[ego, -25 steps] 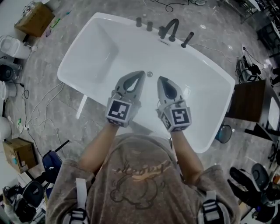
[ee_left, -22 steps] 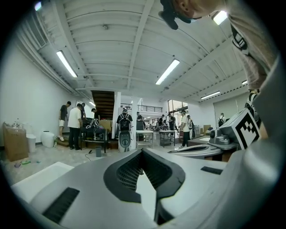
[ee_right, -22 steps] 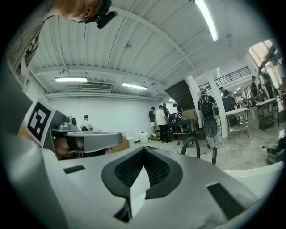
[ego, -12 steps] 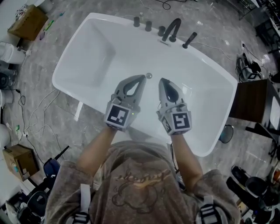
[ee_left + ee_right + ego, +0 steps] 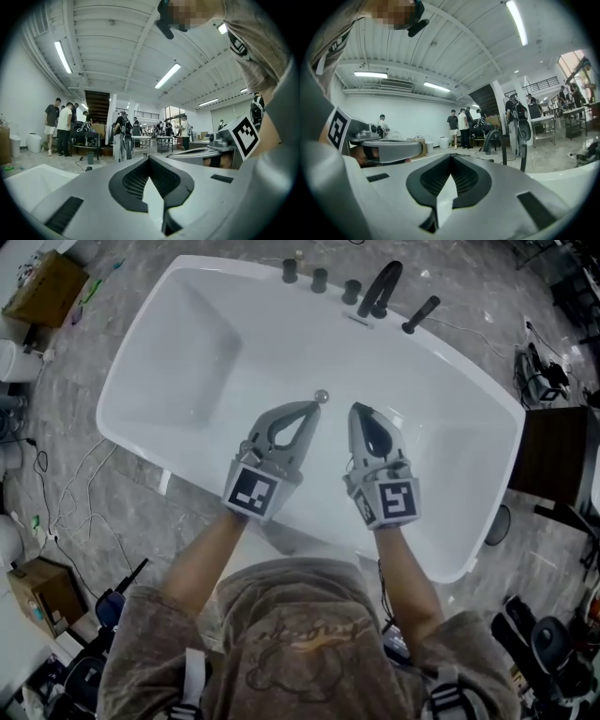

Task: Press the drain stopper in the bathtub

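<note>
The white bathtub (image 5: 187, 352) fills the middle of the head view. Its small round metal drain stopper (image 5: 322, 396) sits on the tub floor. My left gripper (image 5: 312, 409) hovers over the tub, shut and empty, with its tip just short of the stopper and slightly to its left. My right gripper (image 5: 357, 410) is beside it to the right, also shut on nothing. In the left gripper view the left gripper (image 5: 149, 158) shows its jaws meeting at the tip. The right gripper view shows the right gripper (image 5: 451, 157) closed the same way. The stopper is hidden in both gripper views.
A black faucet (image 5: 382, 287), several black knobs (image 5: 320, 279) and a hand shower (image 5: 420, 313) line the tub's far rim. A dark cabinet (image 5: 553, 465) stands to the right. Cardboard boxes (image 5: 42, 282) and cables (image 5: 56, 493) lie to the left. People (image 5: 61, 126) stand far off.
The head view has shifted, so the tub sits lower and larger. Both grippers stay shut; the left tip, earlier beside the stopper, is now just short of it.
</note>
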### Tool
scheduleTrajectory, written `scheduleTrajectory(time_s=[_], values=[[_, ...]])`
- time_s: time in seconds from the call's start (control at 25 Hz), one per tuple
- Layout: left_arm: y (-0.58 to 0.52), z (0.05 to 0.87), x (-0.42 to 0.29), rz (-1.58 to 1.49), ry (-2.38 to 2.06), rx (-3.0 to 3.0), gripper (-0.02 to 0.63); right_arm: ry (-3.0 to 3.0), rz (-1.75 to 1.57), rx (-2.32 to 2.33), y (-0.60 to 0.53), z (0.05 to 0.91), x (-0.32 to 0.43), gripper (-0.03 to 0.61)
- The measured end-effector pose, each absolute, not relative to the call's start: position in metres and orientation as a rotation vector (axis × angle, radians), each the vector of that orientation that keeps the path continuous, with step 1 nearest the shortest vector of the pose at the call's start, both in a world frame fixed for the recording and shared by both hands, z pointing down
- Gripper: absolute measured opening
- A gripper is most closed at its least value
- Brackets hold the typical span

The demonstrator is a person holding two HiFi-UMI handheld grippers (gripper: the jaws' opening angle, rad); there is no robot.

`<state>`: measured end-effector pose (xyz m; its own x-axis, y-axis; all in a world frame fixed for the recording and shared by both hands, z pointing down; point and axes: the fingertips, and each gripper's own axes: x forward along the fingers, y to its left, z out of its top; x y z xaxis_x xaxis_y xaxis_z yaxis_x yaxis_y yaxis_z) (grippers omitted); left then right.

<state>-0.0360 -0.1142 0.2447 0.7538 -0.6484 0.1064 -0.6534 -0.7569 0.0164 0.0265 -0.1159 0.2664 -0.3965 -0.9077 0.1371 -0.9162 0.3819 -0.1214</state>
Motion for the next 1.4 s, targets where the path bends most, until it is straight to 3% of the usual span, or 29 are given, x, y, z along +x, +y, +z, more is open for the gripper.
scheduleTrajectory(time_s=[1.4], values=[[-0.217, 0.436, -0.035, 0.081, -0.943, 2.968, 0.003, -2.474, 0.327, 1.758, -0.201, 0.473, 0.015, -0.002]])
